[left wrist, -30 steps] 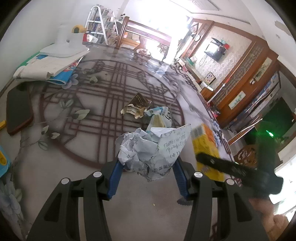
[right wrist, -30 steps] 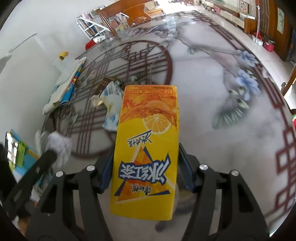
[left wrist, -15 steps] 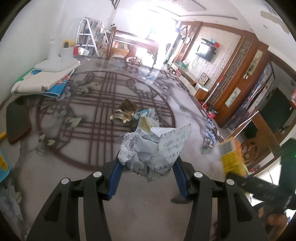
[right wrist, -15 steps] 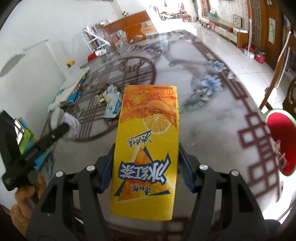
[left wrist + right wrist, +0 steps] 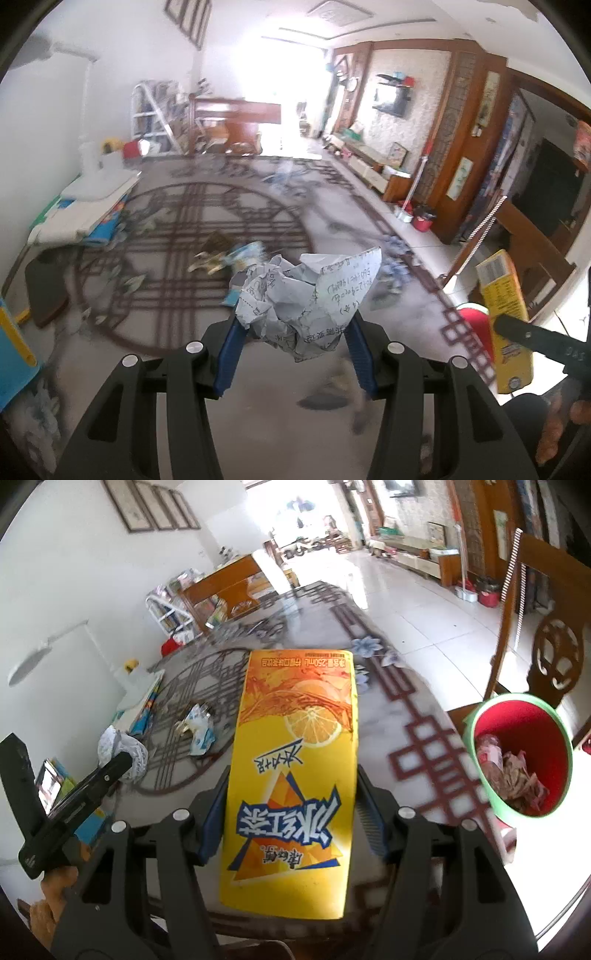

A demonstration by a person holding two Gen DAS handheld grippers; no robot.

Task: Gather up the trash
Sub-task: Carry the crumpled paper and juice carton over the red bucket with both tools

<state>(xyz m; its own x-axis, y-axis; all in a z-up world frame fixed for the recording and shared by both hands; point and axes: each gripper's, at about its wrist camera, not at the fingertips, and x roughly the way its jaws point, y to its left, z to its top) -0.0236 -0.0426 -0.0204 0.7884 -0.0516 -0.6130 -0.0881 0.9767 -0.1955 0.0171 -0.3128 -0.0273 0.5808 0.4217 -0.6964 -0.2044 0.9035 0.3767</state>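
Both wrist views look forward over the table (image 5: 155,258), each catching the other's gripper.

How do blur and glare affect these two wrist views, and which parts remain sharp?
Left wrist view: the crumpled paper in the left gripper is sharp, the patterned table and wrappers behind are motion-smeared, and the far doorway is blown out white. Right wrist view: the yellow drink carton in the right gripper is crisp, the bin readable, the floor glaring; both bend at the edges.

The bin (image 5: 522,755) mouth looks open above, a chair back (image 5: 554,664) just behind.
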